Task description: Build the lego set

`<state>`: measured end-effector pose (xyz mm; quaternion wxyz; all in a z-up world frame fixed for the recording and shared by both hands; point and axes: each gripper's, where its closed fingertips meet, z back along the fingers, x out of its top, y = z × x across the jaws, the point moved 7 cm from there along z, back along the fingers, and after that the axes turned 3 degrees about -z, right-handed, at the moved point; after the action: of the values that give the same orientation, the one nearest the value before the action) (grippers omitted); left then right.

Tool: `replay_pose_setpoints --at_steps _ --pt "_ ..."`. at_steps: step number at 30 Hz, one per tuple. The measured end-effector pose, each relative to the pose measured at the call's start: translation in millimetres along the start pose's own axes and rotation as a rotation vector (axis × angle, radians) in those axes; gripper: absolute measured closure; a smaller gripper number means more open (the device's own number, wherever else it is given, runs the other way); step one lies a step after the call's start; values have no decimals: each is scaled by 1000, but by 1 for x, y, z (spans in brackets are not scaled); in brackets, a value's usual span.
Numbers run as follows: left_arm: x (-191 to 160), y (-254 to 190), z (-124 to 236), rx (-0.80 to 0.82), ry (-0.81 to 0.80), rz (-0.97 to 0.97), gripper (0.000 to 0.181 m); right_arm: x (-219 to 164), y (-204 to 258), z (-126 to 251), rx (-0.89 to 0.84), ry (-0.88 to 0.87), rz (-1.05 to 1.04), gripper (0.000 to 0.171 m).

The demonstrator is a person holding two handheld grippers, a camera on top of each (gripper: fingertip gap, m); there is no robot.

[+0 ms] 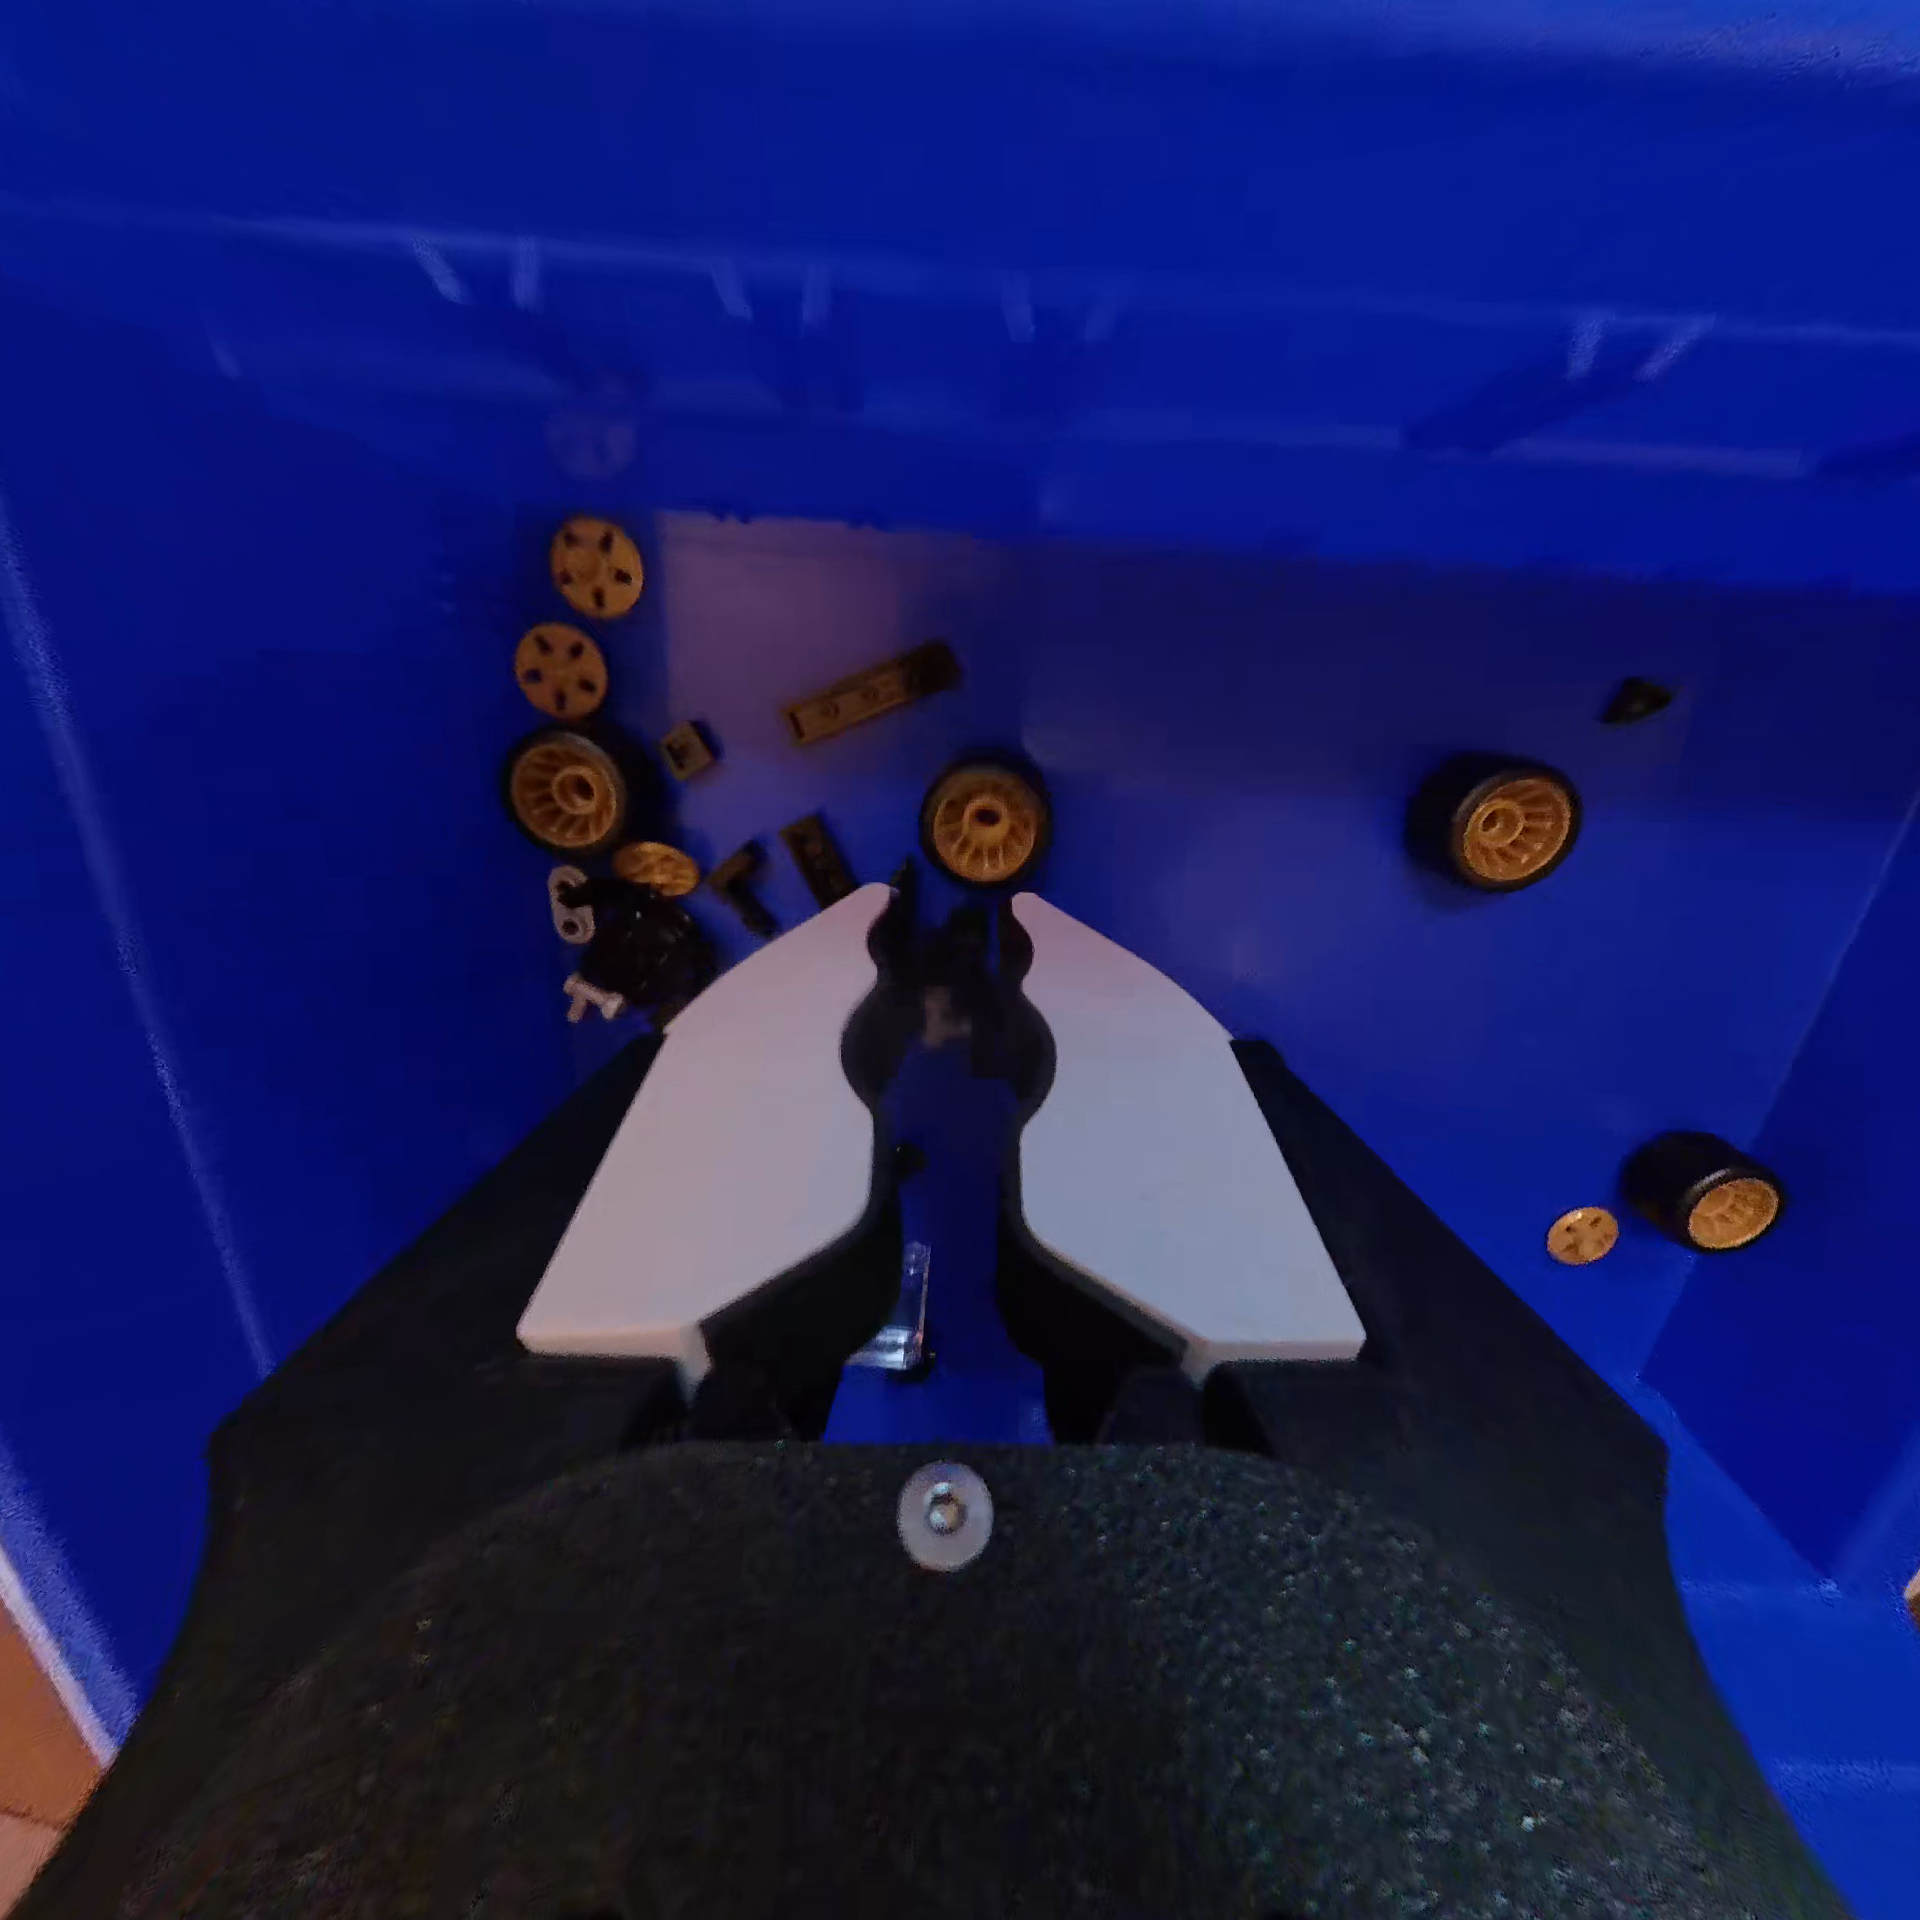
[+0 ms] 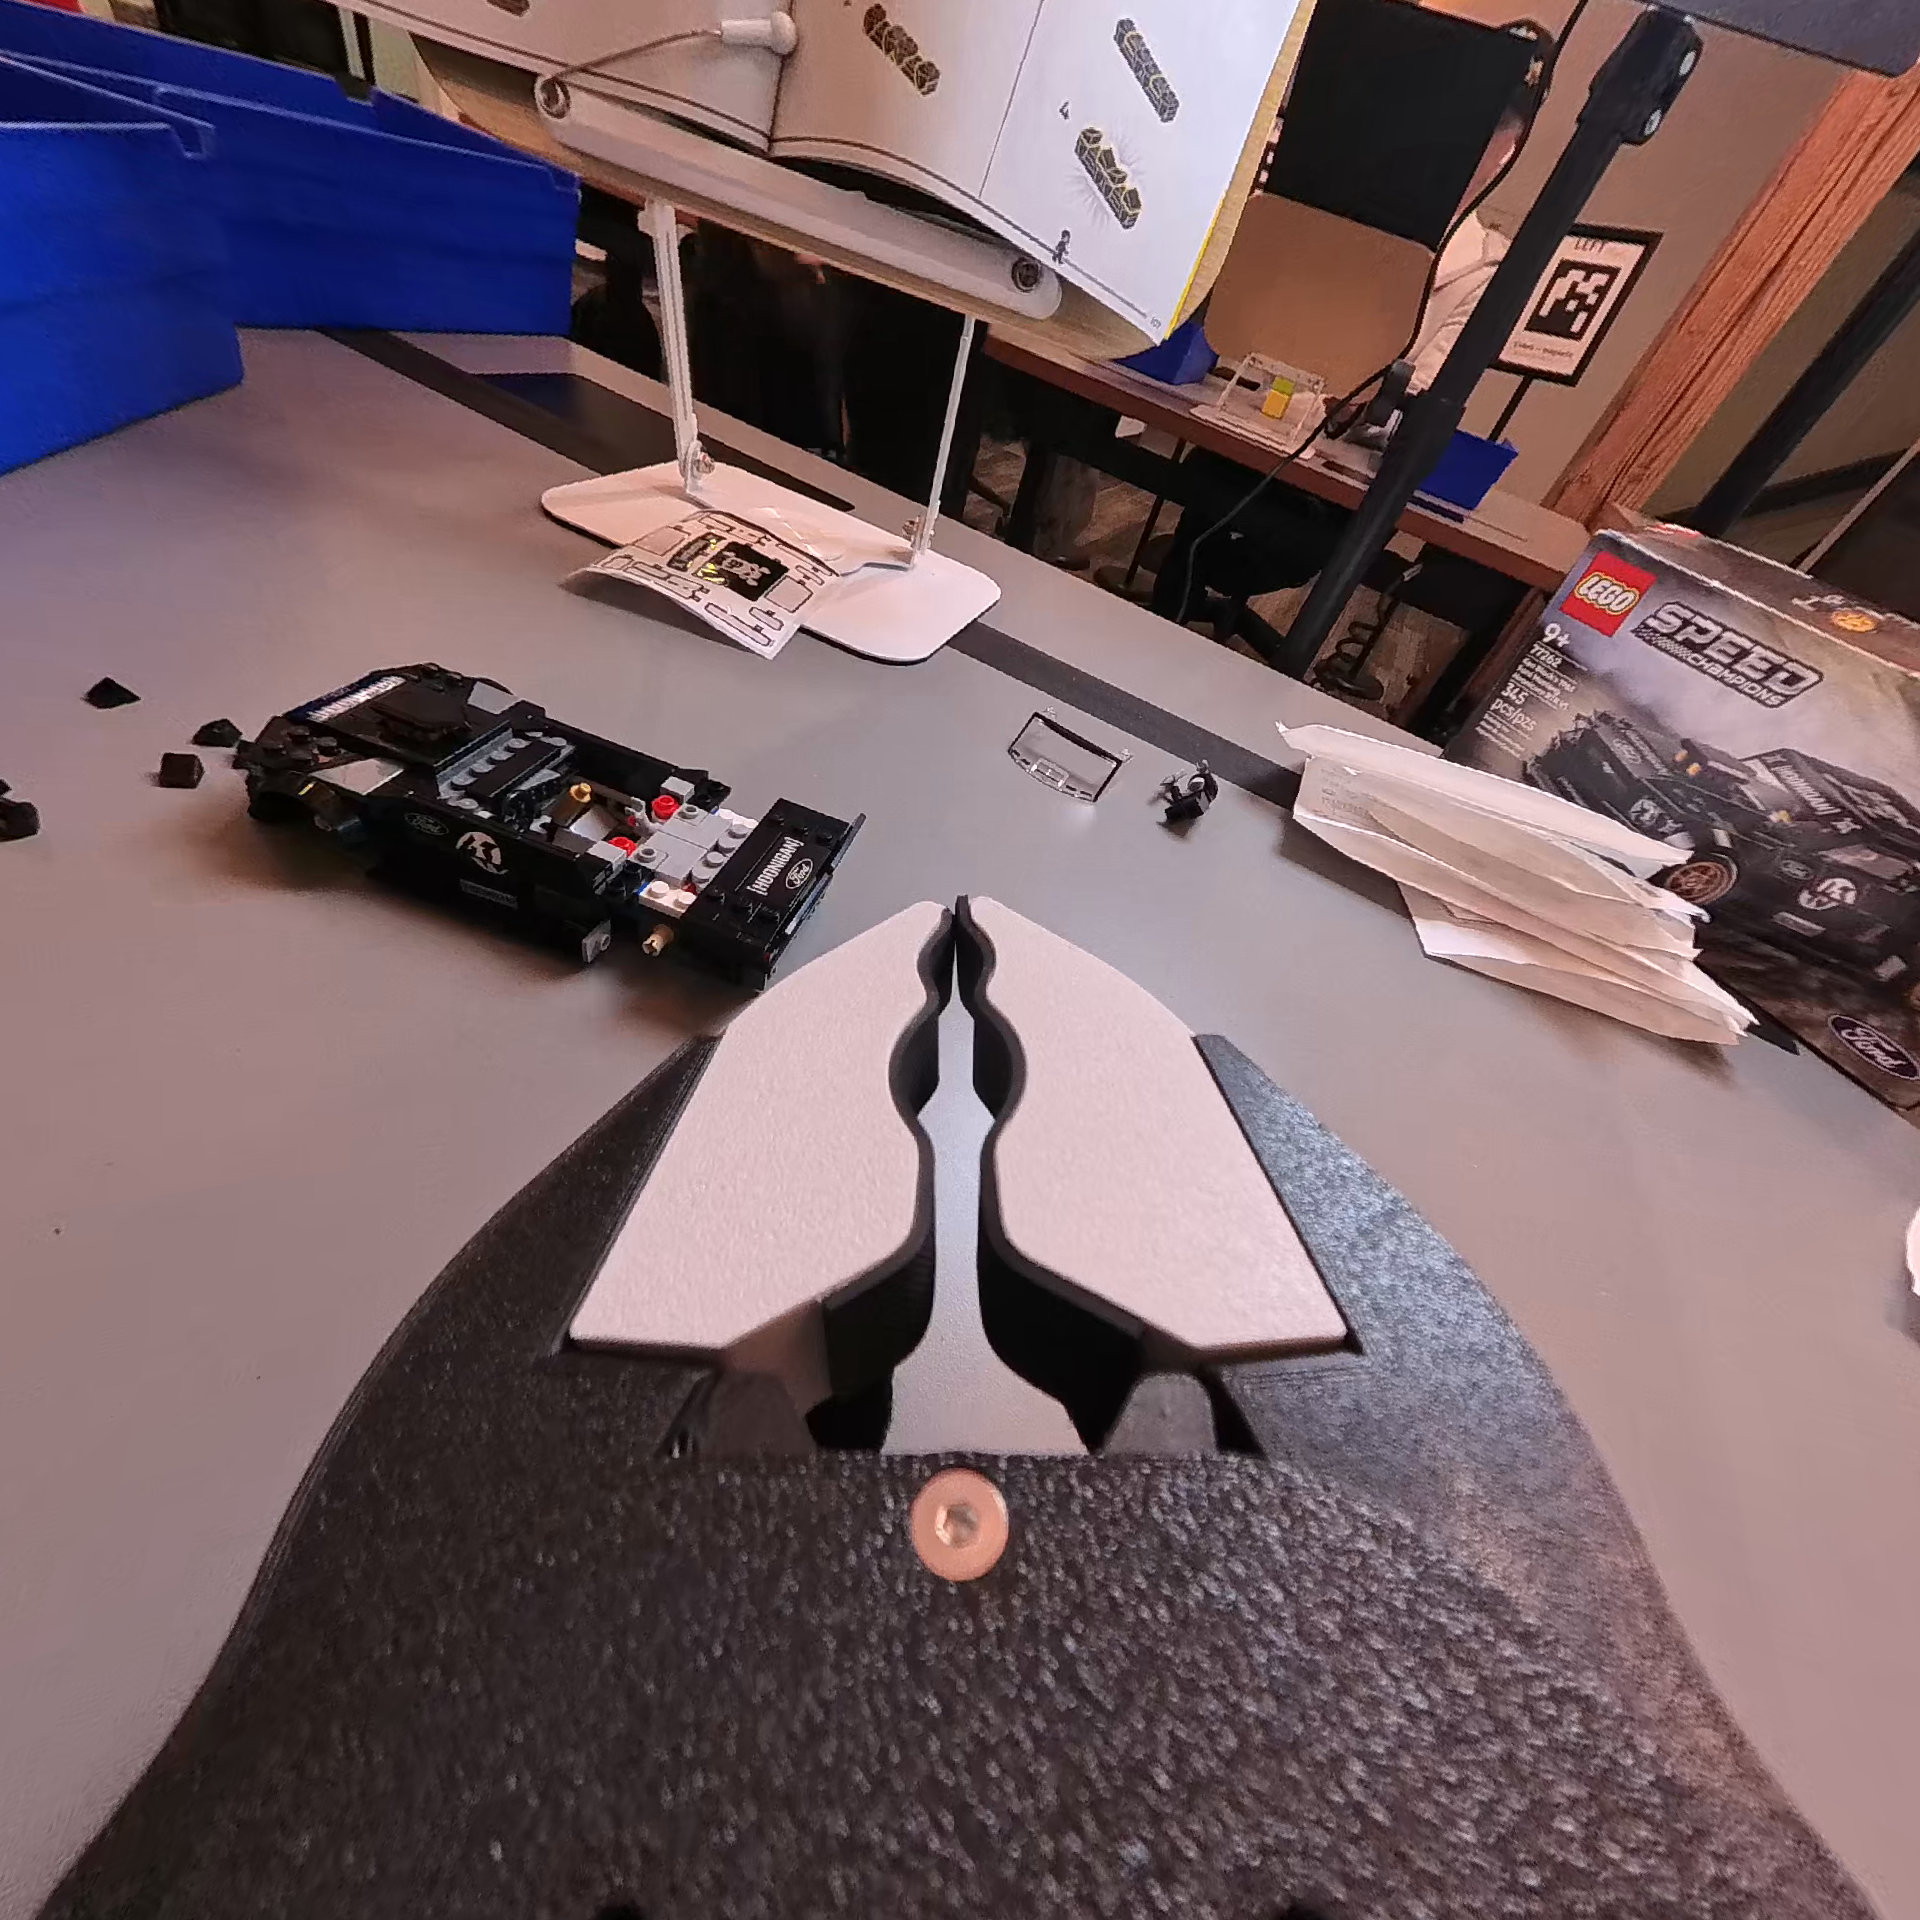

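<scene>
Deep inside a blue bin, largest thing in the left wrist view, with gold-hubbed wheels and small dark parts scattered over its floor. Lowered among them, the left gripper, jaws a little apart around a small black piece between the tips; whether merely framed or truly clamped, hard to tell. Just beyond those tips and slightly right, one wheel lying hub-up; a clear part farther back between the fingers.

Out on the grey table, the half-built black car, long axis running from far left toward near right, ahead and to the left of the right gripper. Jaws there closed tip to tip on nothing, hovering near the car's nearer end. To the right, the set's box and emptied paper bags; behind, an instruction booklet on a white stand. Smaller still: a windscreen piece, loose black bits.

Likely next: the piece lifted from the bin and carried to the car, nearer the right gripper.
</scene>
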<state>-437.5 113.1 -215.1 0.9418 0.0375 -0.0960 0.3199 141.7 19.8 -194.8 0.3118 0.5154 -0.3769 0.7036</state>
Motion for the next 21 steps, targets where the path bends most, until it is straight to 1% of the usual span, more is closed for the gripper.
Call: replay_pose_setpoints --at_steps 3,11,14,18,21 --pt "-4 -2 -4 -7 44 -16 163 0 0 0 1 0 0 171" --pt "-6 -2 -10 -3 86 -25 164 0 0 0 3 -1 0 171" --pt "-7 -2 -11 -2 88 -27 169 -1 0 1 3 -2 -1 171" --pt "-7 -3 -5 0 48 -22 172 -1 0 1 4 -2 -1 171" --pt "-5 -4 14 15 -70 1 172 -1 0 1 6 -6 -3 171"
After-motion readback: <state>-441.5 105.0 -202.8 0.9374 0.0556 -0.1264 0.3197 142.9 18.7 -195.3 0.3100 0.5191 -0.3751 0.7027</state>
